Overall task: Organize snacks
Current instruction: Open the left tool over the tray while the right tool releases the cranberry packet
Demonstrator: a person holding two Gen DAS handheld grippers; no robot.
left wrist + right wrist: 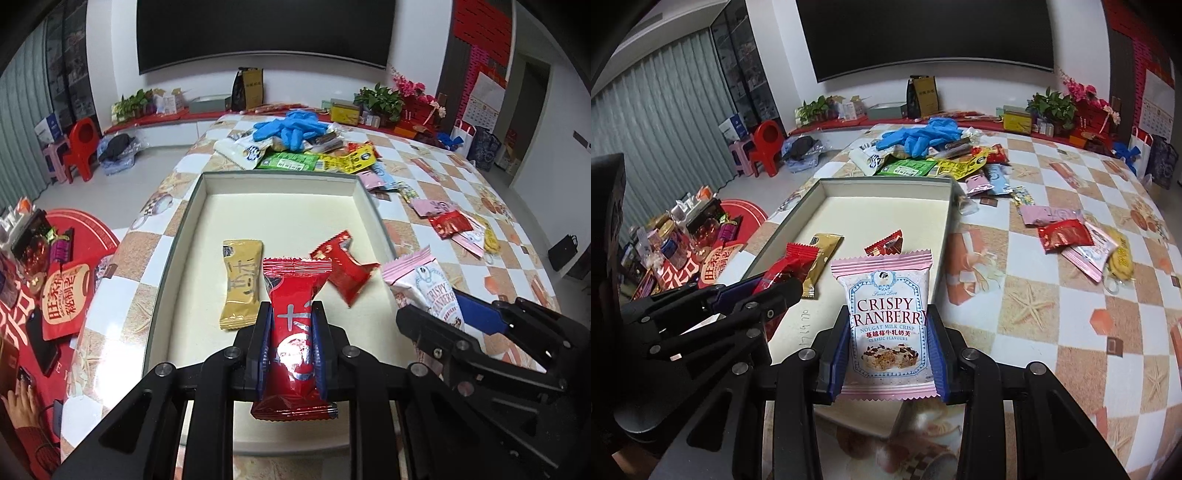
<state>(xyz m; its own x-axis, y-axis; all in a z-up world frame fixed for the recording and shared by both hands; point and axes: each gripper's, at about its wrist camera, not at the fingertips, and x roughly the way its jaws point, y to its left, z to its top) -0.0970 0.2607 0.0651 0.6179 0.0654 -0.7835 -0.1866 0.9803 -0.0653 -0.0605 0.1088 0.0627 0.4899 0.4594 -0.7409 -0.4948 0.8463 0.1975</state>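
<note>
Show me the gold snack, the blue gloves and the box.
gold snack [241, 283], left wrist view, wrapper middle
blue gloves [919, 138], right wrist view, pile centre
box [373, 206], left wrist view, right wall

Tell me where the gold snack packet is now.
The gold packet lies inside the tray, near its left wall in the left wrist view, just left of the red packet held above the tray.

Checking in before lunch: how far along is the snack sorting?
Early. Done: a gold packet and a red packet lie in the box. In hand: left claw grips a red bar, right claw a cranberry packet. Left: the snack pile on the table.
</note>
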